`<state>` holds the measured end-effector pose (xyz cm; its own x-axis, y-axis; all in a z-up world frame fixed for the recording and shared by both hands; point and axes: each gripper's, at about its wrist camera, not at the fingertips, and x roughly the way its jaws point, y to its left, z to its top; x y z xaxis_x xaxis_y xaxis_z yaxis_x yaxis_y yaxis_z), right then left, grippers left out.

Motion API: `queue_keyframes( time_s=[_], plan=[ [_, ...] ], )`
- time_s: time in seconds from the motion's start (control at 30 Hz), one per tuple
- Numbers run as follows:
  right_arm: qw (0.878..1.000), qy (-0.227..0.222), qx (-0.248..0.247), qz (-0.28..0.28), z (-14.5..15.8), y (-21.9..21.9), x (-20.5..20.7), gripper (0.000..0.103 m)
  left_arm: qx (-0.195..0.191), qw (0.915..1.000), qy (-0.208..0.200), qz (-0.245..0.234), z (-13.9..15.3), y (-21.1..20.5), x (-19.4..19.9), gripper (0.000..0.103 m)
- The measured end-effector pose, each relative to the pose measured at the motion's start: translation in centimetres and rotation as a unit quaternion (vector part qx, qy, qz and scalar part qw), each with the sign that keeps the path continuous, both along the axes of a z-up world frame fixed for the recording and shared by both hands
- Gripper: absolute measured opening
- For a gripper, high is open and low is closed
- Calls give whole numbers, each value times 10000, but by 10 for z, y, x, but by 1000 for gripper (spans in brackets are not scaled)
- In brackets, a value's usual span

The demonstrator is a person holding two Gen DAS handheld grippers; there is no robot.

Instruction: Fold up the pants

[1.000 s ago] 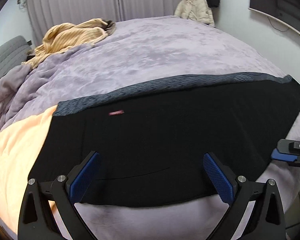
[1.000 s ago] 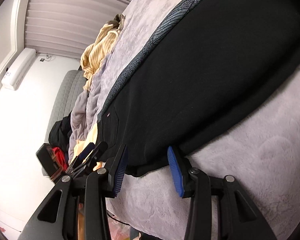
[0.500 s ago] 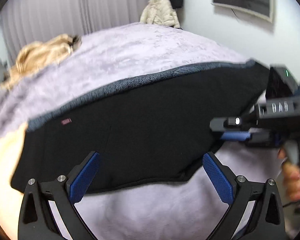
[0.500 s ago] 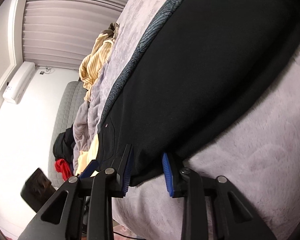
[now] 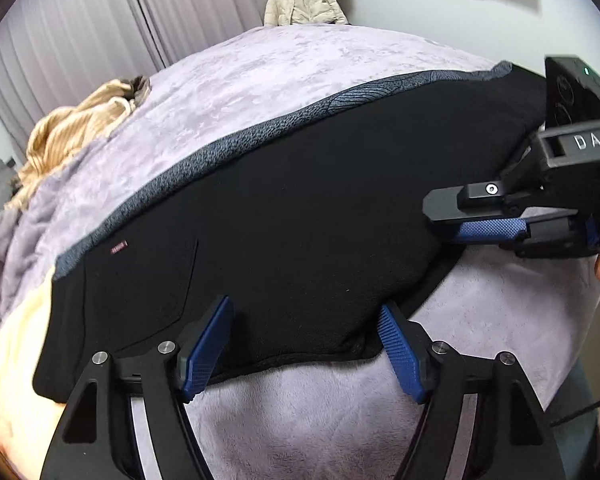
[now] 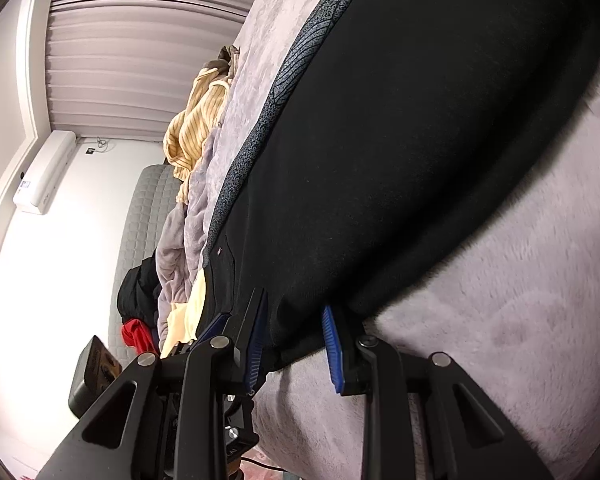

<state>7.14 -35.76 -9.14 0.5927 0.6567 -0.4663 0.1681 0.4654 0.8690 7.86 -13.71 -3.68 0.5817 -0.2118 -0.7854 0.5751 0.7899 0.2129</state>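
Lilac plush blanket (image 5: 300,80) covers the bed; black pants (image 5: 300,220) lie flat across it, grey patterned band along the far edge; striped yellow garment (image 5: 72,136) heaped beyond, well apart; left gripper (image 5: 304,344) straddles the near hem, jaws closing, cloth between them, pads not pressing; right gripper (image 6: 296,344) narrow, clamped on the pants' edge.

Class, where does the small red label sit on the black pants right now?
In the left wrist view, the small red label sits at the left of the black pants, just below their grey patterned edge.
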Motion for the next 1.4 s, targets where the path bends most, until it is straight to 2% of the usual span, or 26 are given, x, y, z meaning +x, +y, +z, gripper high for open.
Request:
queue_keyframes(
  time_s=[0.1,0.13,0.17,0.3,0.4,0.43,0.5,0.53,0.57,0.6,0.63,0.67,0.73,0.9,1.03,1.1,1.17,1.2,1.23,1.27,1.3,1.33,1.4],
  plan=[
    [9999,-6,-48,-90,0,0,1,27,-48,9997,172,-174,-3,-11,-2,38],
    [9998,14,-100,-176,2,0,2,11,0,9998,97,-171,-3,-12,-5,35],
    [9996,-5,-188,-208,6,0,2,10,40,9997,5,-223,-2,-15,-10,31],
    [9956,-313,-875,-88,34,9,-5,9,197,9985,-144,-485,-1,-5,-23,29],
    [9923,15,-1238,27,22,13,-2,9,313,9981,-132,-522,-12,5,-29,29],
    [9929,135,-1181,20,12,12,-2,9,214,9986,-118,-473,-11,5,-29,29],
    [9970,42,-762,-99,2,5,-8,9,-265,9994,172,-138,0,17,-27,30],
    [9981,-29,-601,-95,3,2,-13,12,-547,9976,427,53,6,24,-22,46],
    [9983,-48,-587,-48,3,-1,-16,14,-901,9929,735,252,10,34,-16,63],
    [9982,-65,-599,20,5,-2,-19,16,-1396,9841,1003,454,14,47,-11,91],
    [9982,-78,-584,83,5,-5,-23,22,-1874,9732,1214,552,17,59,-7,94],
    [9983,-79,-566,116,6,-6,-25,33,-2197,9628,1453,607,18,68,-4,94],
    [9983,-116,-555,122,8,-9,-28,44,-2643,9415,1948,765,15,79,7,94],
    [9976,-140,-660,150,11,-2,-25,45,-3400,8906,2831,1055,-6,83,34,94],
    [9986,-26,-528,51,9,-3,-23,45,-3717,8693,3049,1145,-14,71,37,94],
    [9990,11,-457,0,7,-4,-20,45,-3785,8616,3151,1224,-15,64,32,94],
    [9993,27,-369,-61,4,-4,-13,45,-3767,8594,3179,1361,-17,59,37,93],
    [9995,60,-289,-117,3,-4,-10,44,-3728,8606,3148,1458,-16,59,37,88],
    [9995,114,-245,-174,1,-5,-8,26,-3622,8662,3069,1559,-15,58,36,67],
    [9992,151,-270,-234,2,-6,-8,18,-3405,8769,2986,1611,-12,57,35,56],
    [9993,101,-279,-232,5,-6,-9,17,-3299,8830,2960,1547,-10,58,33,52],
    [9990,25,-386,-211,11,-4,-11,16,-3343,8834,2929,1487,-8,61,29,49],
    [9967,-11,-808,-94,17,0,-16,16,-3164,8921,2887,1441,-8,61,25,48]
  ],
)
